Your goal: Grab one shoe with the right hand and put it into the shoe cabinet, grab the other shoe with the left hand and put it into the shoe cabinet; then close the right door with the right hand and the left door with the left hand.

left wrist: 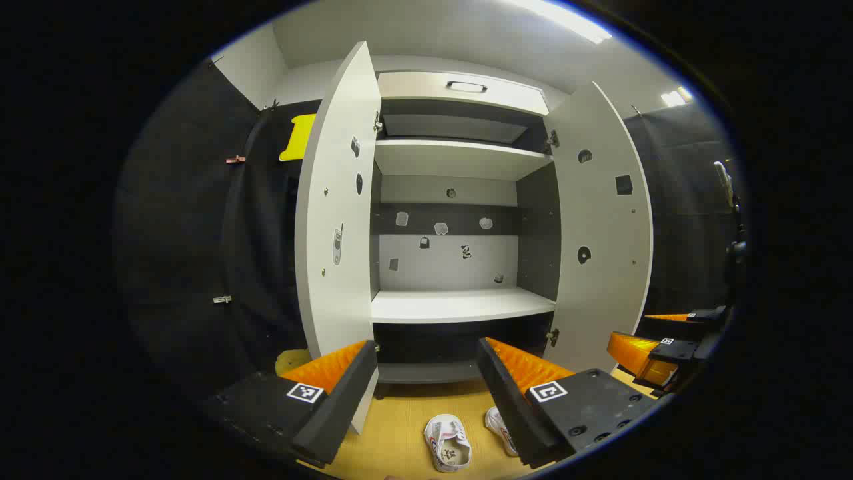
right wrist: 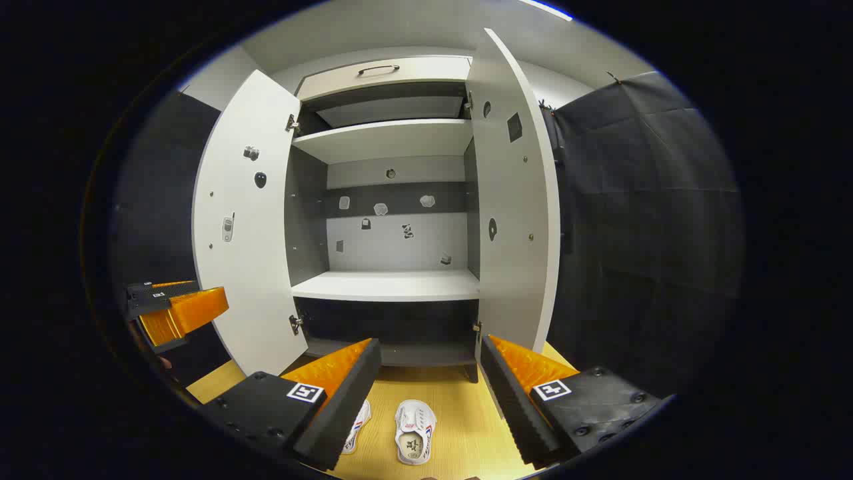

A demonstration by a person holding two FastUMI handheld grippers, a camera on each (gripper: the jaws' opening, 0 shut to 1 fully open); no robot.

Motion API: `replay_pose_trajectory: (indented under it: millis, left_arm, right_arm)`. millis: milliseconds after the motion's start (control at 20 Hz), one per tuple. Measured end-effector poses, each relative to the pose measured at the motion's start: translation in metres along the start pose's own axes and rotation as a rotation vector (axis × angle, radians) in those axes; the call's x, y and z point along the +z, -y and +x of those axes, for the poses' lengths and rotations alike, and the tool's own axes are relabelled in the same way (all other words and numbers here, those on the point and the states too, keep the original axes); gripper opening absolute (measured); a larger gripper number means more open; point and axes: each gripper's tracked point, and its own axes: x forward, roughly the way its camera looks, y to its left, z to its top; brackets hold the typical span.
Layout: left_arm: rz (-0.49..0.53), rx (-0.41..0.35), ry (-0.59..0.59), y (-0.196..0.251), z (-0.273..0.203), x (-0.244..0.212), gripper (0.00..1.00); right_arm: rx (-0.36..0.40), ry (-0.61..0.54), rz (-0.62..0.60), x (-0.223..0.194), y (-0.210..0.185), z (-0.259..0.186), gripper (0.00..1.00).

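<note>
Your left tool [left wrist: 426, 383] hangs with its two fingers spread wide and nothing between them; it points at the lower part of the open shoe cabinet [left wrist: 460, 200]. Below it, on the wooden floor [left wrist: 400, 427], lie two white shoes: the left shoe [left wrist: 448, 443] shows whole in the gap between the fingers, its opening upward, and the right shoe [left wrist: 498, 430] lies just beside it, partly hidden behind the right-hand finger. At the right edge of the left gripper view, the other tool shows farther off, level with the bottom of the right door [left wrist: 603, 227].

Your right tool [right wrist: 430, 380] is likewise fully open and holds nothing. In the right gripper view the right shoe [right wrist: 414, 432] lies between its fingers on the floor, and the left shoe [right wrist: 358, 427] peeks out from behind the left-hand finger.

Both doors stand swung outward: the left door [left wrist: 336, 200] and the right door flank the cabinet's interior. The middle shelf [left wrist: 460, 305] and the upper shelf [left wrist: 460, 159] are bare, and small stickers dot the back panel [left wrist: 446, 260] and the inner faces of the doors. A drawer with a dark handle [left wrist: 466, 86] crowns the cabinet. Both shoes lie outside, in front of the cabinet's base.
</note>
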Motion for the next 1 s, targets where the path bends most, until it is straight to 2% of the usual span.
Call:
replay_pose_trajectory:
  millis: [300, 400, 600, 750, 850, 1000]
  left_arm:
    - [0.001, -0.045, -0.044, 0.011, 0.005, -0.018, 0.96]
    - [-0.001, -0.017, -0.035, 0.011, 0.004, -0.018, 0.96]
    - [-0.006, 0.100, -0.035, 0.015, -0.007, -0.019, 0.96]
    - [-0.013, 0.149, -0.029, 0.024, -0.013, -0.017, 0.96]
    - [-0.014, 0.162, -0.030, 0.030, -0.015, -0.015, 0.96]
    - [0.018, 0.153, -0.010, 0.036, -0.015, -0.008, 0.96]
  right_arm:
    - [-0.018, 0.006, -0.013, 0.006, 0.012, 0.006, 0.98]
    - [0.026, 0.012, -0.013, 0.006, 0.010, 0.008, 0.98]
    - [0.134, -0.010, -0.003, -0.007, 0.007, 0.008, 0.98]
    - [0.252, -0.044, -0.020, -0.029, -0.009, -0.003, 0.98]
    - [0.295, -0.052, -0.033, -0.033, -0.014, -0.009, 0.98]
    - [0.312, -0.048, -0.044, -0.030, -0.014, -0.011, 0.98]
